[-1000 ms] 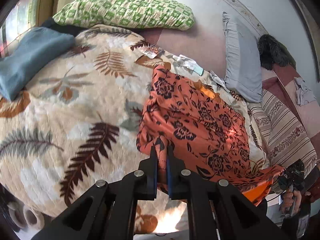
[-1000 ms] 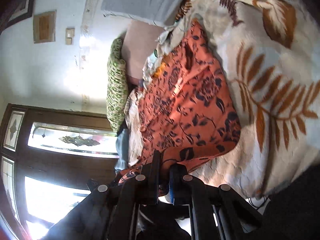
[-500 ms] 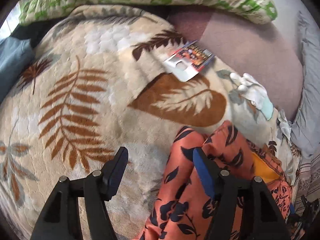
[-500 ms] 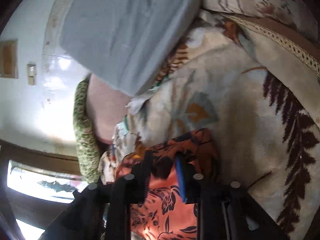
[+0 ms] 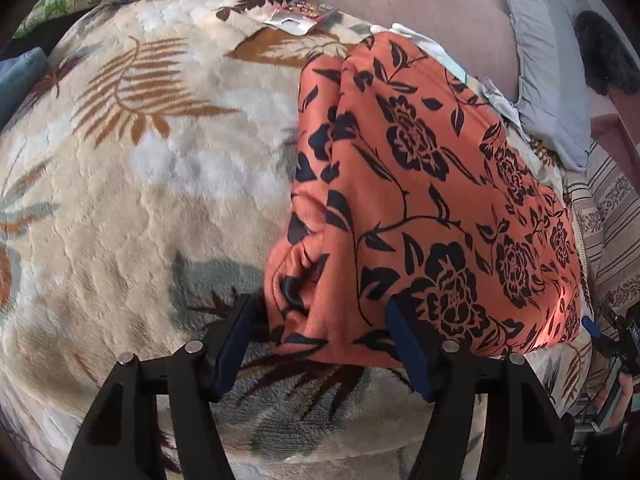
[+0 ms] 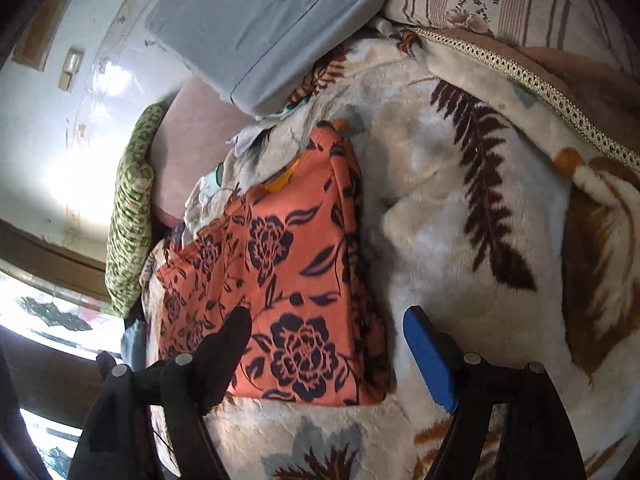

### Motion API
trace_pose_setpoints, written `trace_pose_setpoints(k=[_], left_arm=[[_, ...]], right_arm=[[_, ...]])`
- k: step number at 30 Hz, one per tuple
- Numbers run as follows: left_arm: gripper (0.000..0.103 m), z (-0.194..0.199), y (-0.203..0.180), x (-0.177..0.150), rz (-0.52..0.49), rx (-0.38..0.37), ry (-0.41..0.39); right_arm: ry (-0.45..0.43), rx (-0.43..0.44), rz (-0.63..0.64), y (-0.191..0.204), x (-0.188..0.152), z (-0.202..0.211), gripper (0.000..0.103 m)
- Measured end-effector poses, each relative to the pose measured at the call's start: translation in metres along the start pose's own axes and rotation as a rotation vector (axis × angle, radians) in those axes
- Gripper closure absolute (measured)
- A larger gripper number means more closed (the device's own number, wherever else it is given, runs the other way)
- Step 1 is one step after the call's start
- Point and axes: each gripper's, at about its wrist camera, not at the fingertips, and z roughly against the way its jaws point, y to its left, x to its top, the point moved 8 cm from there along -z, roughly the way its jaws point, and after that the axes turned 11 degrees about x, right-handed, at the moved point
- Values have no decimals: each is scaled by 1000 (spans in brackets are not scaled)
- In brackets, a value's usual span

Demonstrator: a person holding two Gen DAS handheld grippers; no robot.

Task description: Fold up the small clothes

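Note:
An orange garment with a dark flower print [image 5: 420,208] lies folded over on the leaf-patterned blanket [image 5: 160,184]. My left gripper [image 5: 320,332] is open and empty, its fingers standing either side of the garment's near left corner. In the right wrist view the same garment [image 6: 280,288] lies flat, with its near edge between my open right gripper [image 6: 328,340] fingers. The right gripper holds nothing. The right gripper also shows at the far right edge of the left wrist view [image 5: 612,332].
A grey pillow [image 5: 544,72], a striped cushion [image 5: 608,224] and a green patterned pillow [image 6: 132,216] lie around the bed's head. A small foil packet [image 5: 296,18] and crumpled white cloths [image 5: 432,46] lie past the garment. A blue cloth [image 5: 16,76] is at the left.
Both grippers carried the garment's near edge forward over the rest, then opened and let it go. Both have since drawn back, and the garment now lies folded.

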Motion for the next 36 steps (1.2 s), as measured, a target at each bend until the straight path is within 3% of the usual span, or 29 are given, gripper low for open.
trace_pose_setpoints(k=[2,5,8,11,12,13,14,15,17,19,23,27,29,31,34,36], left_arm=[[81,1,-3,0,4,16,-4],[87,13,-8,4,12,10,-21],[87,27,-13,5,-3,18,-59],[82,19,-9,4,19,31,-31],[77,13,-6,4,29,39,-17],[56,7,-3,4,42,46,0],[49,4,-2,2,54,49,7],[49,3,-4,3,51,49,-2],[89,2,-8,7,30,69,3],[90,17,-13,14,46,74,-31],[91,88,-22,20,64,51,-188],[91,160,-13,-22,122,25,-299],[90,163,3,-61,173,16,-270],[82,129,14,-101,189,35,-157],[81,74,41,-144,208,120,7],[68,81,52,-144,247,107,-21]], right_arm=[[13,-39,28,1,-9,-2,22],[42,-48,19,4,-15,-4,22],[77,-16,39,17,-22,-7,22],[117,-48,21,8,-30,-22,22],[129,-80,12,0,-30,-30,22],[148,-109,-3,-8,-31,-39,21],[169,-106,-23,-12,-33,-48,21],[172,-92,-18,-12,-33,-54,21],[196,-108,21,-9,-32,-59,24],[220,-100,16,-7,-29,-60,89],[239,-118,108,16,-19,-46,89],[193,-60,182,55,-11,-7,90],[216,-32,190,59,-24,6,90],[266,-29,162,42,-48,10,89],[356,-120,85,-11,-83,-8,82],[345,-140,66,-25,-92,-11,78]])
